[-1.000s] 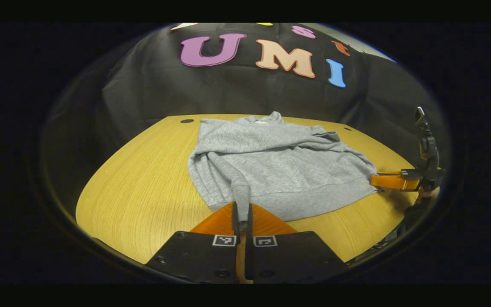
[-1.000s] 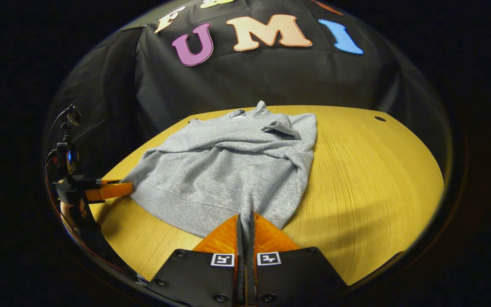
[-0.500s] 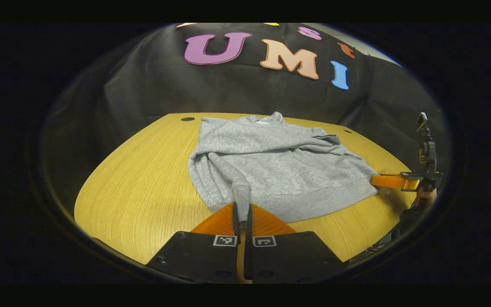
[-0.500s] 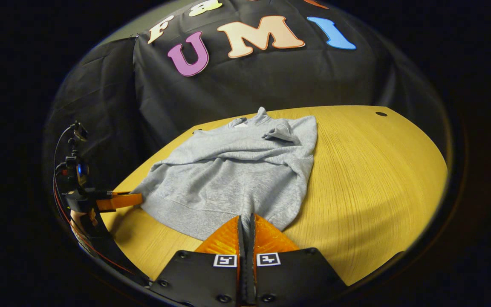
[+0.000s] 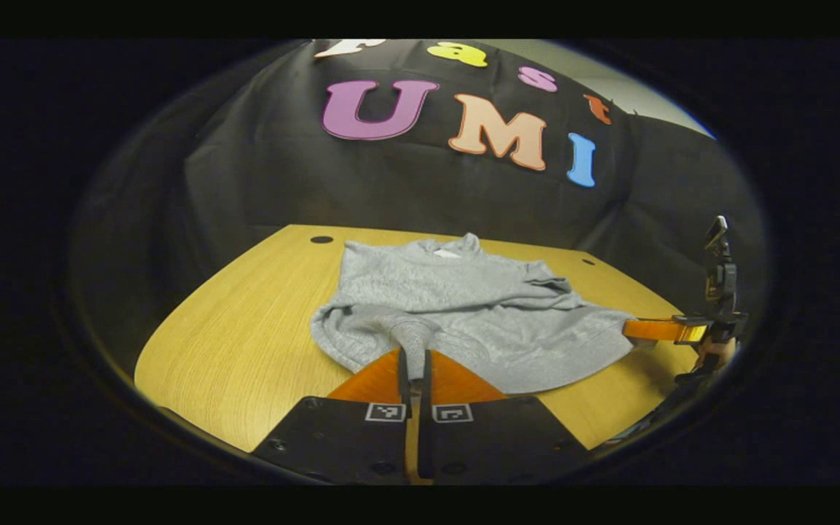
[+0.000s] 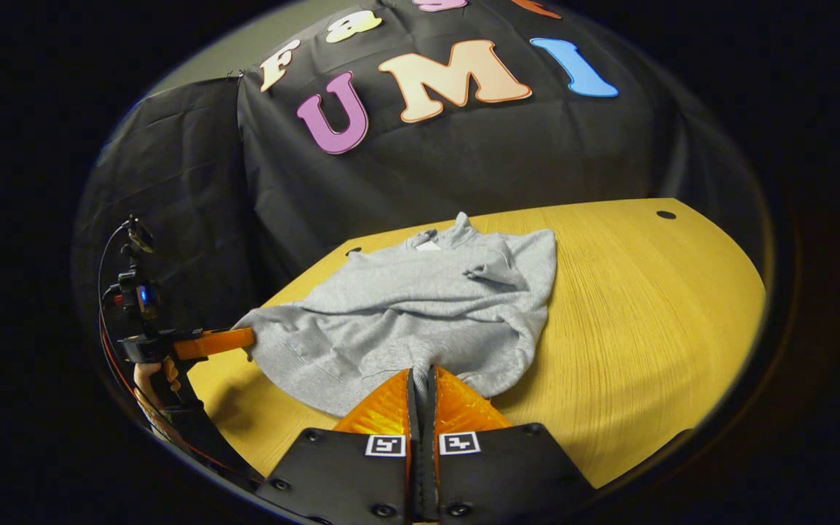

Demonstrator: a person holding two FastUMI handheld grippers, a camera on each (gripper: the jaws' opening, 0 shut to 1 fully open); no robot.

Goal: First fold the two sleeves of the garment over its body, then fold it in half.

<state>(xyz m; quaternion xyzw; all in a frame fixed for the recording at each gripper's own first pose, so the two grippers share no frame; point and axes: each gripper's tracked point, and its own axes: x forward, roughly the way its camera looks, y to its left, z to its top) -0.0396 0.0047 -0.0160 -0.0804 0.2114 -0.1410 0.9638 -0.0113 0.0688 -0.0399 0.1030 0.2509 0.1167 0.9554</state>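
Note:
A grey sweatshirt [image 5: 464, 306] lies on the wooden table [image 5: 245, 321], collar at the far side, with both sleeves folded over its body; one cuff [image 6: 489, 270] rests near the collar. My left gripper [image 5: 413, 357] is shut on the near hem corner, which rises off the table. In the right gripper view, my right gripper [image 6: 420, 375] is shut on the other hem corner of the sweatshirt [image 6: 405, 306]. Each view also shows the other gripper off to the side, the right gripper [image 5: 653, 329] and the left gripper [image 6: 216, 341], pinching the hem's edge. The near part of the garment is lifted and slack.
The table [image 6: 646, 306] has bare wood on both sides of the garment and small dark holes [image 5: 321, 239] [image 6: 666, 215] near its far corners. Black cloth walls stand close behind the table. A hand [image 6: 150, 375] holds the left gripper's handle.
Both grippers have risen and moved toward the collar with the hem held. The near part of the sweatshirt has left the table and looks shorter and bunched.

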